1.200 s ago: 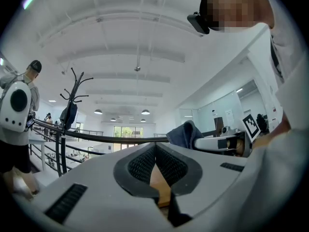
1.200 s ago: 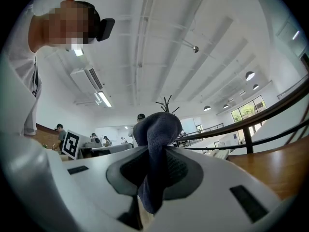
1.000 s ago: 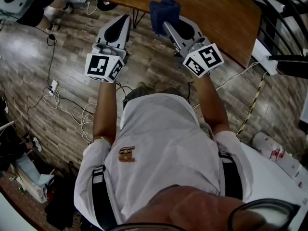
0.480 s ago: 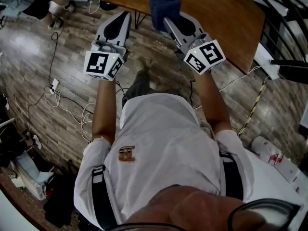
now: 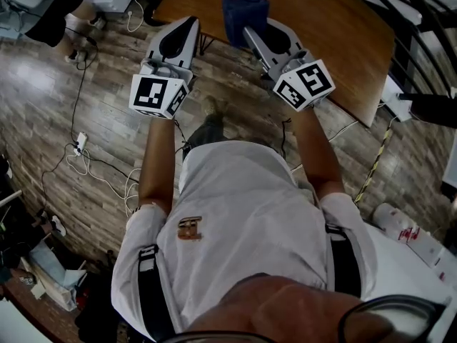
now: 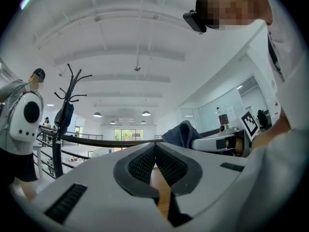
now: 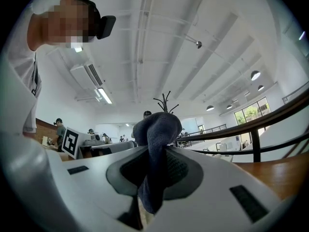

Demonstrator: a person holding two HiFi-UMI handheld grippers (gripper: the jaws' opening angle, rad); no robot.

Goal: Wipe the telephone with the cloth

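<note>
In the head view I saw both forearms stretched toward the top of the frame, side by side. The left tongs pointed at the near edge of the bench, their body over the wood floor. The right tongs reached over that edge with the dark blue cloth bunched at their tip, upper middle of the frame. I could not read how the jaws stood from up there.

The left gripper view settled one side: its ribbed pads met at the tip with nothing between them. Right of centre it caught the cloth beside the other tool, and a coat stand at left.

The right gripper view showed its jaws clamped on the cloth, a fold bulging above them and a tail hanging down between. The bench showed only as a brown strip at lower right, cut off by the tool's body.
</note>
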